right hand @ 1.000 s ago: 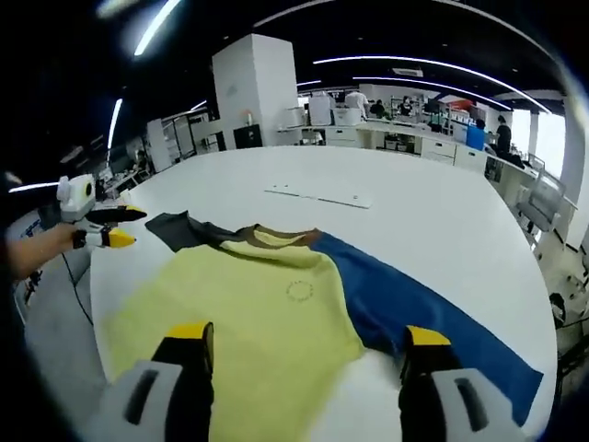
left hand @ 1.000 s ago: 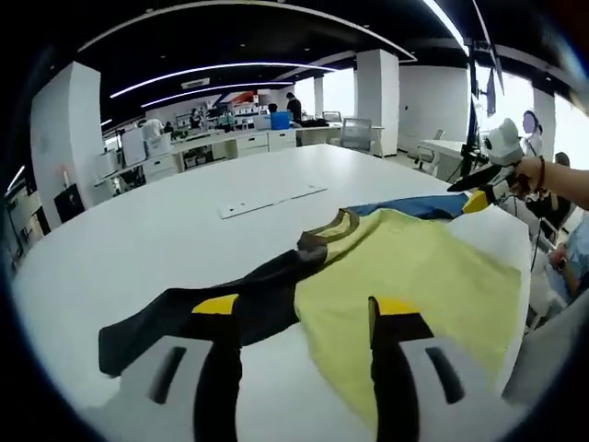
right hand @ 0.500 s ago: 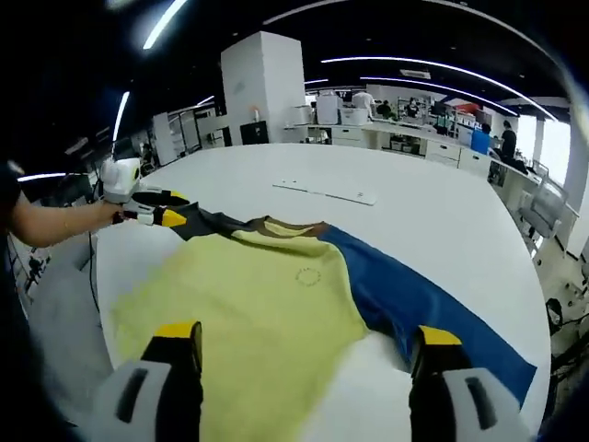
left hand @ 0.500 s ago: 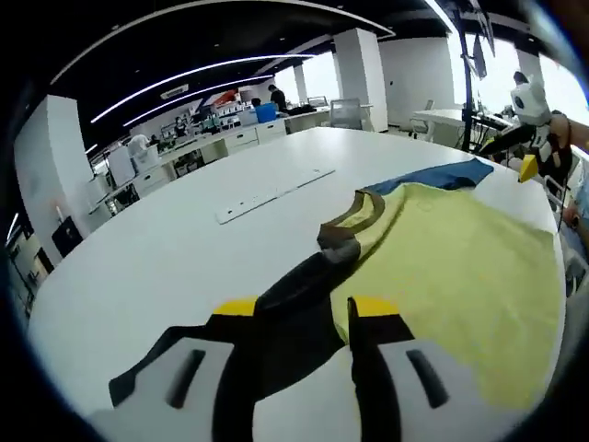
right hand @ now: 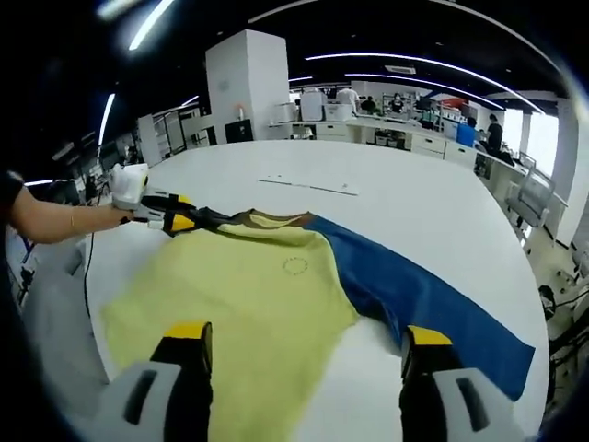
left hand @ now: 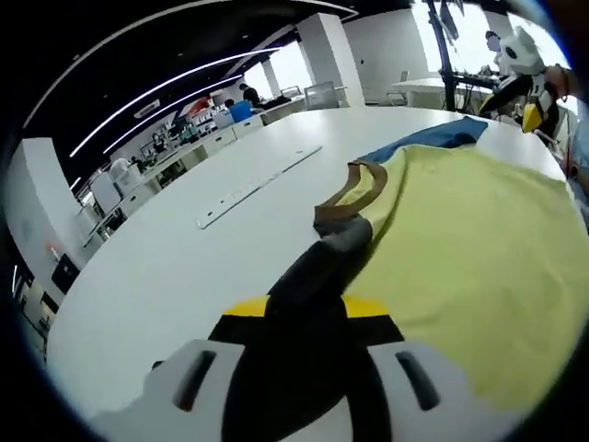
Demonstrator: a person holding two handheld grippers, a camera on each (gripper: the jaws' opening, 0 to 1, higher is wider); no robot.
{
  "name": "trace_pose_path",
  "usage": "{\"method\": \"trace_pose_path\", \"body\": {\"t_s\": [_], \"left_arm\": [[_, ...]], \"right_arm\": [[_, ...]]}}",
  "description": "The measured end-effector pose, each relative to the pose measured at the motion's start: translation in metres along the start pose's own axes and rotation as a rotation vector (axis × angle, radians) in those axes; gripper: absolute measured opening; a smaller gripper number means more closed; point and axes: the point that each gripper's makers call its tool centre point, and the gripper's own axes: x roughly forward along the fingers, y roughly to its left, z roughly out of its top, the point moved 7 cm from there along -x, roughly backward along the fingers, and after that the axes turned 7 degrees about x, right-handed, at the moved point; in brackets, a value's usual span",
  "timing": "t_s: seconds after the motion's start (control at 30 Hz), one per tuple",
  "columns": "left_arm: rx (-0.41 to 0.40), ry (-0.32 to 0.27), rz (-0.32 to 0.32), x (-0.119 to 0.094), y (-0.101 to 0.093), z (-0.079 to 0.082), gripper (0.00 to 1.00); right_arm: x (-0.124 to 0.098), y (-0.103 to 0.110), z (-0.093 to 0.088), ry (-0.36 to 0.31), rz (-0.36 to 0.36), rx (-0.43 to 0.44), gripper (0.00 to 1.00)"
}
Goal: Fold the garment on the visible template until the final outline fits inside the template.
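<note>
Left gripper (left hand: 304,308) has its yellow-tipped jaws on either side of the dark grey sleeve (left hand: 317,276) of the sweatshirt (right hand: 258,290); whether they pinch it is hard to tell. Right gripper (right hand: 299,343) hovers with jaws spread wide over the yellow body, beside the blue sleeve (right hand: 423,299). The garment lies flat on a large white table (right hand: 414,198), its hem cut off. Behind stand office desks (right hand: 405,138) and a white pillar (right hand: 239,87).

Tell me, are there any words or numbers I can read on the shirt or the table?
No text can be read anywhere.
The shirt has a small round mark on its yellow chest: too small to read.
The flat white strip on the table: no readable print.
</note>
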Motion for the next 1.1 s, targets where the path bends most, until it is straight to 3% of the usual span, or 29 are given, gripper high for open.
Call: {"method": "trace_pose_path", "body": {"t_s": [0.07, 0.17, 0.23, 0.43, 0.67, 0.87, 1.0, 1.1], "left_arm": [[0.035, 0.014, 0.012, 0.004, 0.003, -0.002, 0.17], [0.009, 0.022, 0.017, 0.004, 0.007, -0.003, 0.0], [-0.039, -0.008, 0.016, 0.004, 0.012, -0.002, 0.0], [-0.065, -0.025, 0.02, 0.001, 0.024, 0.007, 0.0], [-0.246, -0.018, 0.045, 0.006, 0.037, 0.011, 0.0], [-0.317, 0.038, 0.08, 0.016, 0.047, 0.01, 0.0], [-0.408, 0.088, 0.084, 0.024, 0.047, 0.004, 0.0], [-0.423, 0.119, 0.084, 0.029, 0.048, 0.0, 0.0]], "right_arm": [[0.001, -0.001, 0.0, -0.005, -0.002, 0.009, 0.83], [0.002, -0.001, 0.0, -0.004, -0.005, 0.015, 0.82], [0.003, 0.0, -0.001, -0.001, -0.002, 0.016, 0.82], [0.005, 0.002, -0.006, 0.013, 0.005, 0.025, 0.82], [0.004, 0.0, -0.007, 0.018, 0.005, 0.037, 0.82], [0.001, -0.003, -0.012, 0.03, -0.003, 0.054, 0.82], [0.0, -0.005, -0.014, 0.034, -0.009, 0.063, 0.82], [0.0, -0.006, -0.014, 0.034, -0.009, 0.066, 0.82]]}}
